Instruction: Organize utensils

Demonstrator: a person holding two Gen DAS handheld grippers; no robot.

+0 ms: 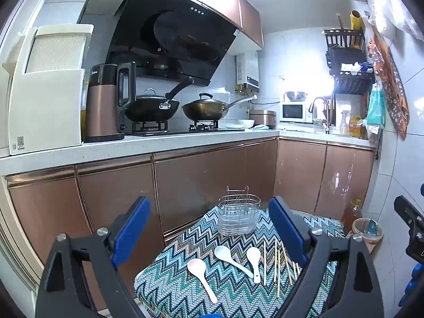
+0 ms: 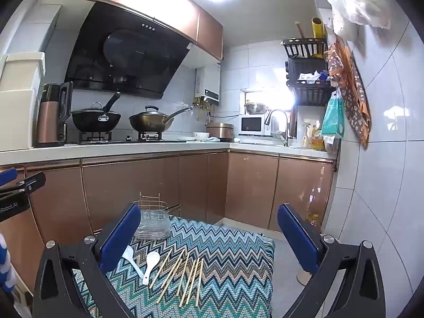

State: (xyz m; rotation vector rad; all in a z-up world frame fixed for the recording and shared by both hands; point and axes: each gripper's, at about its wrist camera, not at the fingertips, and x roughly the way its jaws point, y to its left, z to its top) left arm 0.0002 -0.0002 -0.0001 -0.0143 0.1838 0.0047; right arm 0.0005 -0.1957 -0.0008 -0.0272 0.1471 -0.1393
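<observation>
Three white spoons lie on a zigzag-patterned cloth over a small table. Several wooden chopsticks lie to their right. A wire and clear plastic utensil holder stands at the cloth's far edge. My left gripper is open and empty, held above the spoons. In the right wrist view my right gripper is open and empty above the chopsticks. Two spoons and the holder show at its left, on the cloth.
Copper-coloured kitchen cabinets stand behind the table, with a counter bearing two woks and a kettle. A tiled wall is close on the right. A bottle and a bowl sit on the floor to the right.
</observation>
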